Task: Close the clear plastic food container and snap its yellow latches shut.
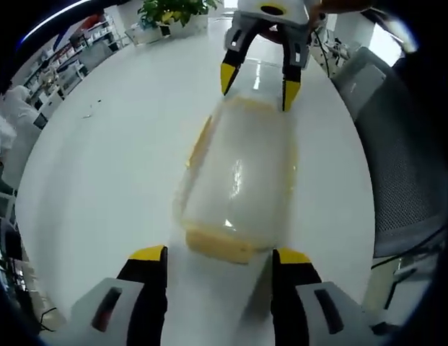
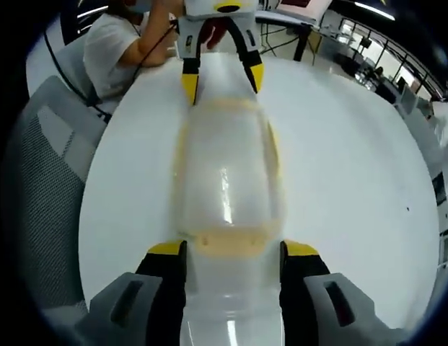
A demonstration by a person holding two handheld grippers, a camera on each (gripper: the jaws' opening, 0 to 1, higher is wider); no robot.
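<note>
The left gripper [image 1: 219,261] stands with its jaws spread wide at the near end of the container [image 1: 238,184], clasping nothing, and in the right gripper view the right gripper [image 2: 234,254] is likewise wide open, its tips just either side of the opposite end latch [image 2: 227,245]. The container lies on the white table [image 1: 101,180] between the two grippers with its lid apparently down, so I judge the latching step is in hand: each end latch needs pressing until it snaps. Its long axis runs from one gripper straight to the other.
</note>
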